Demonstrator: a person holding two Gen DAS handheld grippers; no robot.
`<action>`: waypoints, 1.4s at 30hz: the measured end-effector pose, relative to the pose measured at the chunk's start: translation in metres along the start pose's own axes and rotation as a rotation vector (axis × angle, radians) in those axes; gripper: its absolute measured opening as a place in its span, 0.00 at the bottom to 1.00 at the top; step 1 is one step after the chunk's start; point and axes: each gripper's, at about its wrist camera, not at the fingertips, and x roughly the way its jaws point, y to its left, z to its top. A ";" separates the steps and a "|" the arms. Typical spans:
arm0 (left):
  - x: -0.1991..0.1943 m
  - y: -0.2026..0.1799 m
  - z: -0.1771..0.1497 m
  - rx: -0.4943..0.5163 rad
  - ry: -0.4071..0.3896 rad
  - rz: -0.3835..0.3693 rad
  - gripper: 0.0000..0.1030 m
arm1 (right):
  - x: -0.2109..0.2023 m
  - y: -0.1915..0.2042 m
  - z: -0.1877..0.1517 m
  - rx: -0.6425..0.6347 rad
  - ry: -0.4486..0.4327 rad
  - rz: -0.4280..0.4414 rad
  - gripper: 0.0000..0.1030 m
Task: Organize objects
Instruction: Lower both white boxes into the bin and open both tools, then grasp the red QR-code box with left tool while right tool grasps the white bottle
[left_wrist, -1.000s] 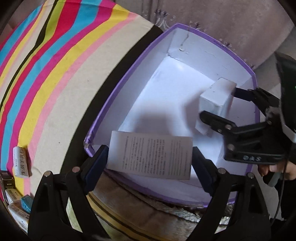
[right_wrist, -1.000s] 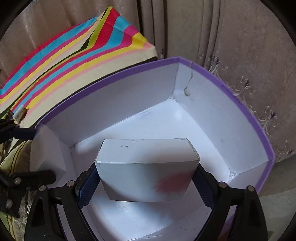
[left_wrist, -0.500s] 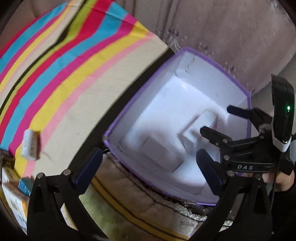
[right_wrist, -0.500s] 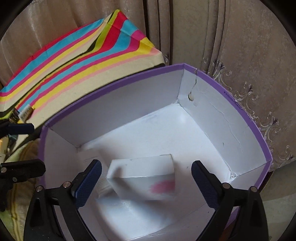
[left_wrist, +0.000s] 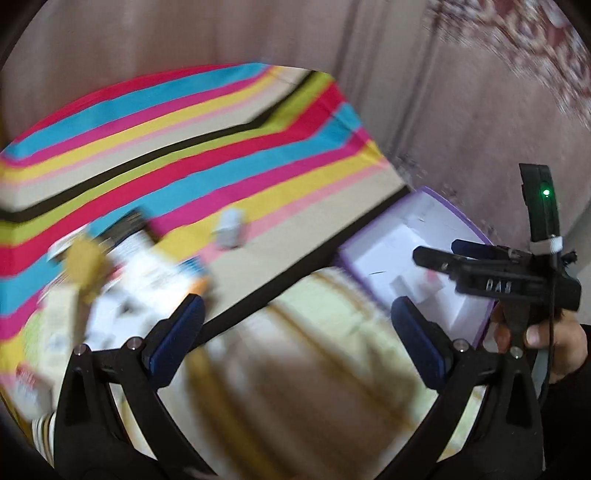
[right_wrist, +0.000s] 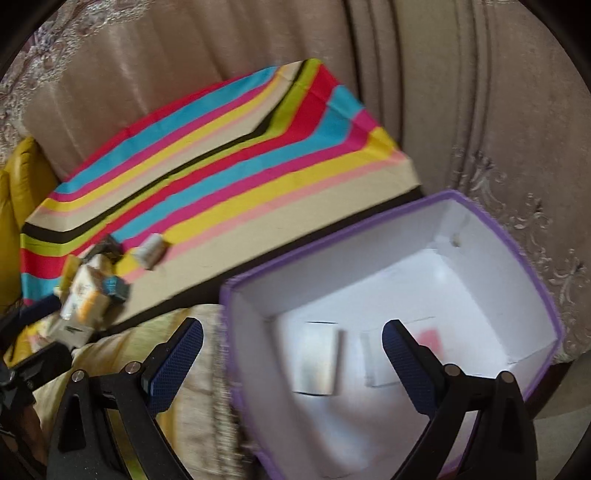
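At far left a heap of small cartons (right_wrist: 86, 299) lies on the striped cloth (right_wrist: 221, 155), with 1 lone pale carton (left_wrist: 229, 232) just beyond, its long axis running away from the camera. The left gripper (left_wrist: 293, 328) stands wide and empty, the heap up-left of its fingertips, so the left hand looks nearer. The right gripper (right_wrist: 291, 354), equally wide and empty, hangs over the purple box (right_wrist: 498, 236), where 2 white cartons (right_wrist: 319, 360) lie flat.

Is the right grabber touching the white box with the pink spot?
Apart. The right wrist view shows the right gripper open and empty, above the white box lying in the purple bin.
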 end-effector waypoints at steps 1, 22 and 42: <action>-0.009 0.008 -0.005 -0.014 -0.010 0.015 0.99 | 0.001 0.007 0.000 -0.009 0.003 0.010 0.96; -0.077 0.234 -0.112 -0.241 0.104 0.339 0.99 | 0.053 0.130 0.016 -0.184 0.073 0.048 0.96; -0.032 0.276 -0.105 -0.220 0.226 0.314 0.62 | 0.116 0.167 0.055 -0.186 0.098 -0.061 0.96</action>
